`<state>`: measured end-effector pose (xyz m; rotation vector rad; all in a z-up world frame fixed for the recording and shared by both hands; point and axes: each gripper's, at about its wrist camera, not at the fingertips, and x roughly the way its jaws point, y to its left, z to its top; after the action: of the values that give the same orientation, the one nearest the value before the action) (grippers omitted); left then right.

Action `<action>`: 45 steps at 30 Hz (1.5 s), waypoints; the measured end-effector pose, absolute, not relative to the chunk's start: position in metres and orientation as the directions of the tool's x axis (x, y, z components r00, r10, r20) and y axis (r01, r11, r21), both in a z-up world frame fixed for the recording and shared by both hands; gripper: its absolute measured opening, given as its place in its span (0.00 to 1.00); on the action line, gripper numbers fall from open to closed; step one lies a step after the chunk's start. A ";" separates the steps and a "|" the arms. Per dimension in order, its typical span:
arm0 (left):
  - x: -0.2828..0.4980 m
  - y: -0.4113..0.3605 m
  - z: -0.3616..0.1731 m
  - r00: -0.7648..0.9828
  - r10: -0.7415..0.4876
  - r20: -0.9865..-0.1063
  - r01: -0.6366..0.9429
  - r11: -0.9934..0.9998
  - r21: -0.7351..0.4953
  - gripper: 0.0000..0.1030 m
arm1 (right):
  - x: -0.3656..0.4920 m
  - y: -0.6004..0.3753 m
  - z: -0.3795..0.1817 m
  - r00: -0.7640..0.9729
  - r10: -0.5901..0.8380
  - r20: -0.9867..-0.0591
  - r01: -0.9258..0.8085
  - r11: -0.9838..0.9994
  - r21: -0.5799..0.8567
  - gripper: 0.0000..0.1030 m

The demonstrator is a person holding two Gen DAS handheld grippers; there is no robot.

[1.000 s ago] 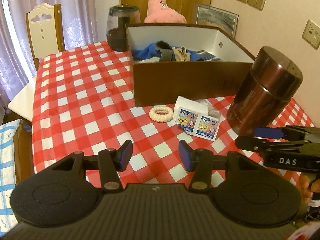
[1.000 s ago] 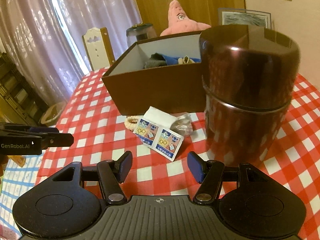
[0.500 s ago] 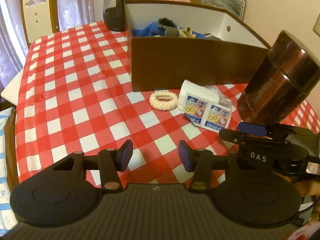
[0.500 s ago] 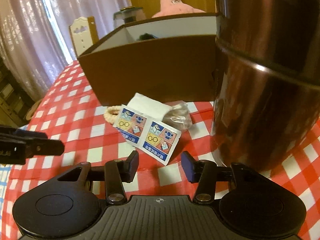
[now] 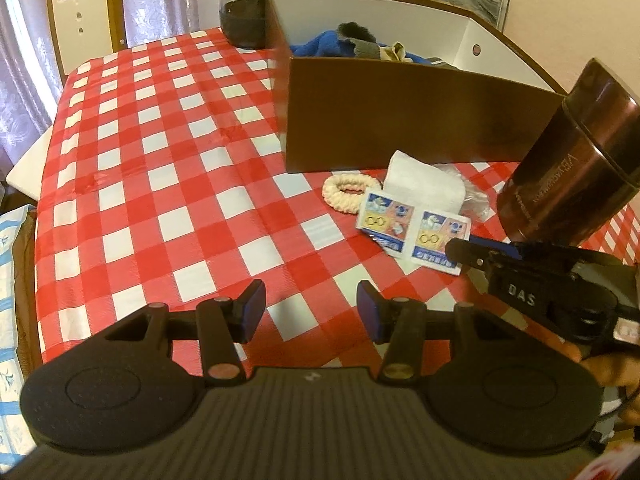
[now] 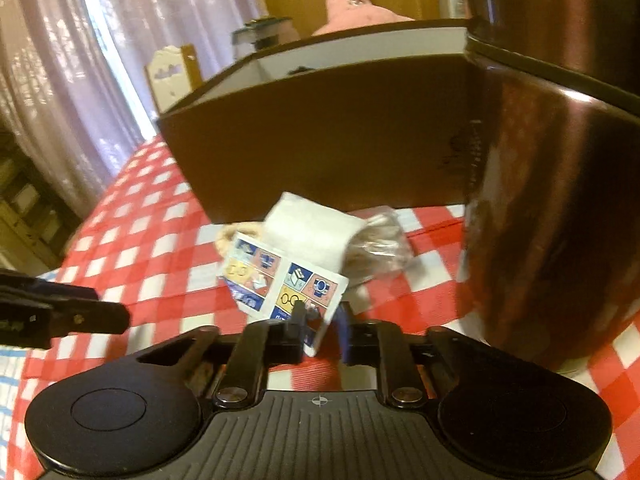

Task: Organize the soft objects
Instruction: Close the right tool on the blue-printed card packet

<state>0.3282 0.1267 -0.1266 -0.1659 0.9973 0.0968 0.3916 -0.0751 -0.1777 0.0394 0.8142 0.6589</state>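
Red-and-white checked cloth (image 5: 168, 168) under everything, brown box (image 5: 400, 120) at centre as landmark. Just in front of that box: white wipe packet (image 5: 420, 204) with printed card, cream scrunchie (image 5: 348, 192) touching its left edge, crinkled clear bag (image 5: 474, 200) to its right, brown steel flask (image 5: 568, 164) beyond that. Inside the box, blue and grey fabric (image 5: 332, 42) already heaped. Right gripper (image 6: 320, 330) low at the packet's near corner, fingers narrowed around the card edge, apparently just pinching it; contact blurred. Left gripper (image 5: 310, 310) well in front of the box, spread wide, holding nothing. Packet likely light, limp, slick-wrapped, prone to sag or slide from a corner pinch; deeper hold across the folded white body probably safer.
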 end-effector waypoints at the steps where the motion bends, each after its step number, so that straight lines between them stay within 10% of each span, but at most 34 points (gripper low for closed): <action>1: 0.328 0.127 -0.127 0.539 0.007 -0.842 -0.160 0.983 -0.095 0.46 | 0.390 -0.075 -0.177 0.486 0.580 -0.654 -0.545 0.786 0.292 0.13; 45: 0.370 0.144 -0.166 0.517 0.017 -0.856 -0.209 0.972 -0.107 0.33 | 0.413 -0.043 -0.195 0.338 0.713 -0.614 -0.445 0.696 0.563 0.13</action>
<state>0.3699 0.1436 -0.1657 -0.2067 1.0204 0.1366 0.4135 -0.0425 -0.1946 0.3196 0.9608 0.7707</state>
